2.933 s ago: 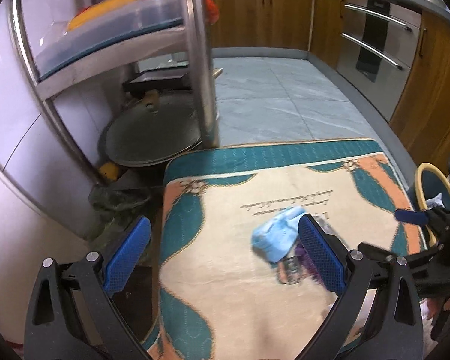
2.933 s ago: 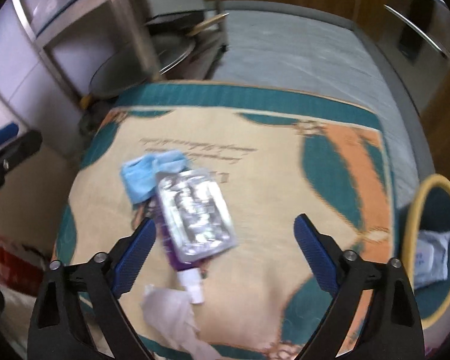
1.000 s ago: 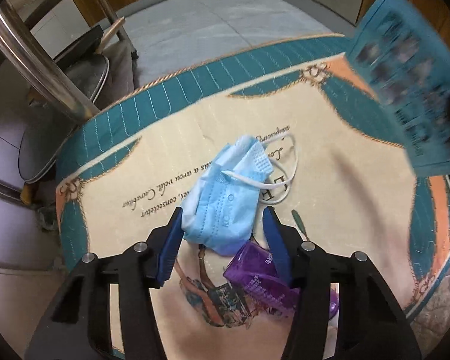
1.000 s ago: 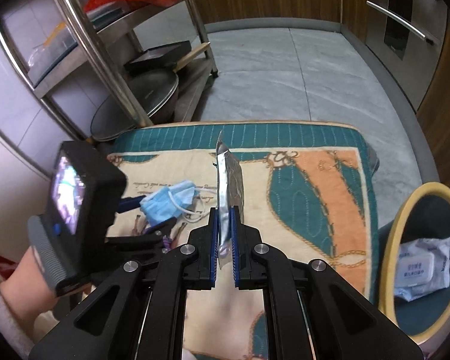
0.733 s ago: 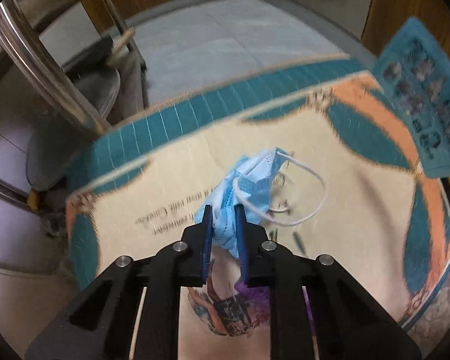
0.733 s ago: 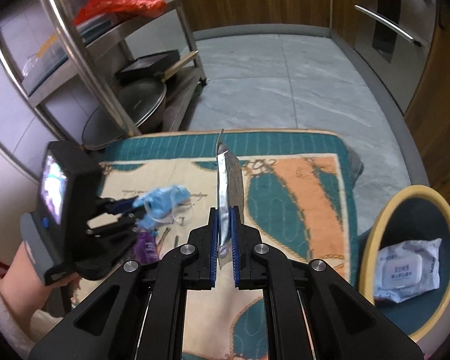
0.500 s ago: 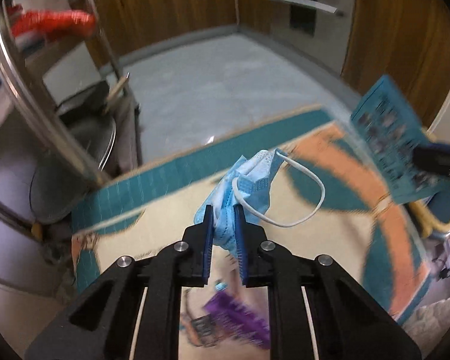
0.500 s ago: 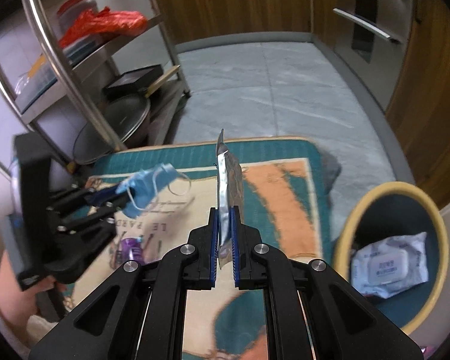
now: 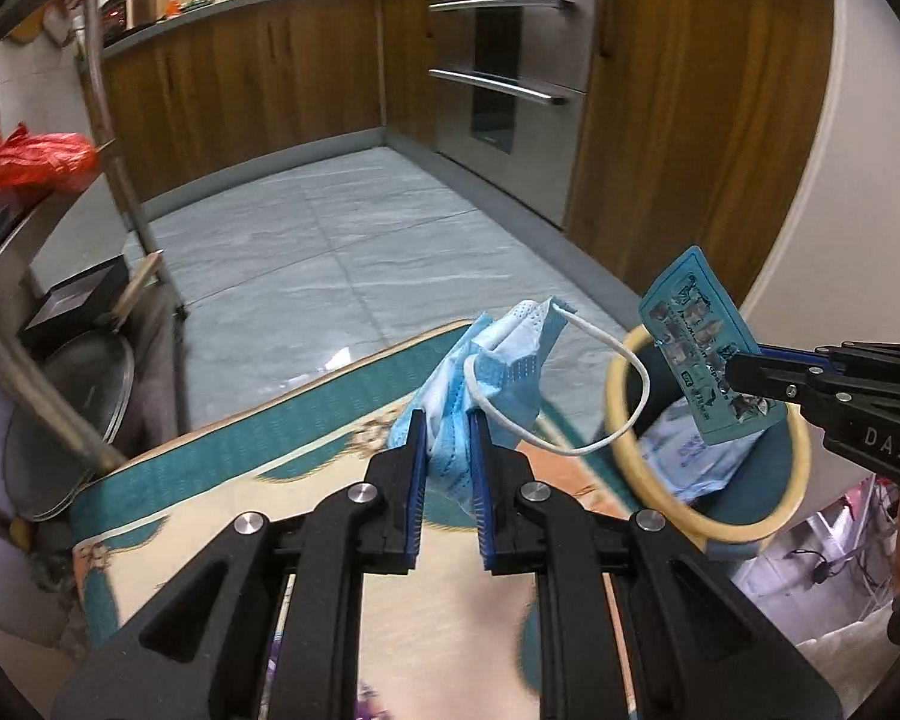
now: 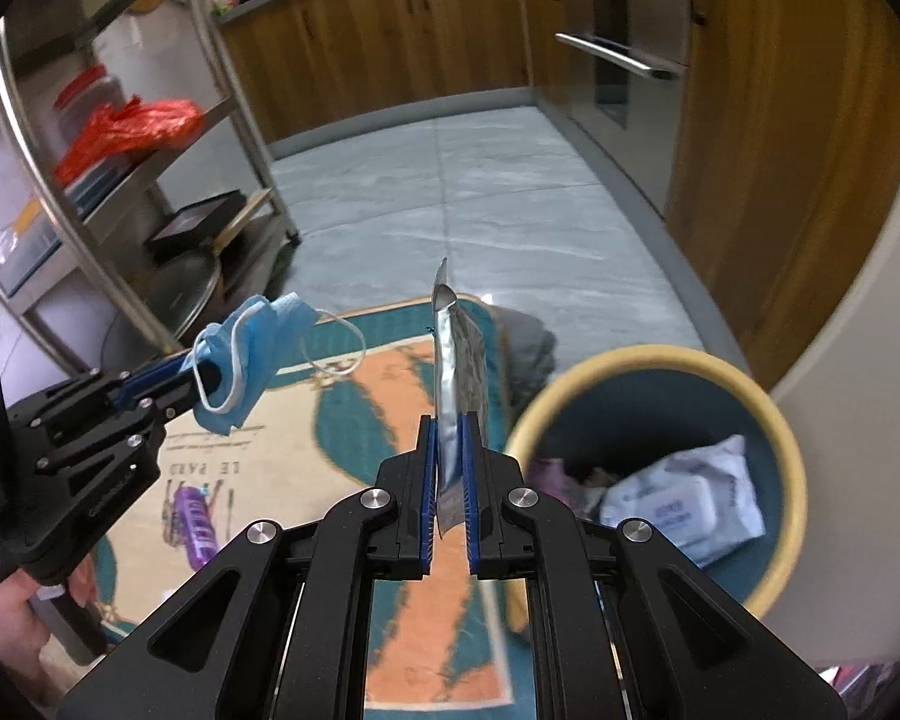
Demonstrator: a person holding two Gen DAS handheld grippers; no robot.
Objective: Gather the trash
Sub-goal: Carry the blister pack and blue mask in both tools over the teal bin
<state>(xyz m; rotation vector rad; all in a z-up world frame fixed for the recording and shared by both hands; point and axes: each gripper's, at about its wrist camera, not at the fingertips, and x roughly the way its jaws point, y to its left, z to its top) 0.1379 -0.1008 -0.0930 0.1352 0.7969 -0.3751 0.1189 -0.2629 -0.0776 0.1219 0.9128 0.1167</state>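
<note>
right wrist view, bin (image 10: 768, 414) holding wipes pack (image 10: 684, 504) (yellow rim), left tool (image 10: 201, 375) pinching mask (image 10: 240, 360), right tool (image 10: 448, 468) pinching blister pack (image 10: 459, 360)

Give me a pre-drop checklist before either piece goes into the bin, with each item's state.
1. Left gripper clamps the mask: ok.
2. Right gripper clamps the blister pack: ok.
3. Bin mouth open, with room: ok, only a wipes pack and some scraps inside.
4. Blister pack over the bin: not ok in the right wrist view, it sits beside the rim.
5. Mask over the bin: not ok, it hangs over the rug.
6. Mask loop free of snags: ok.
</note>
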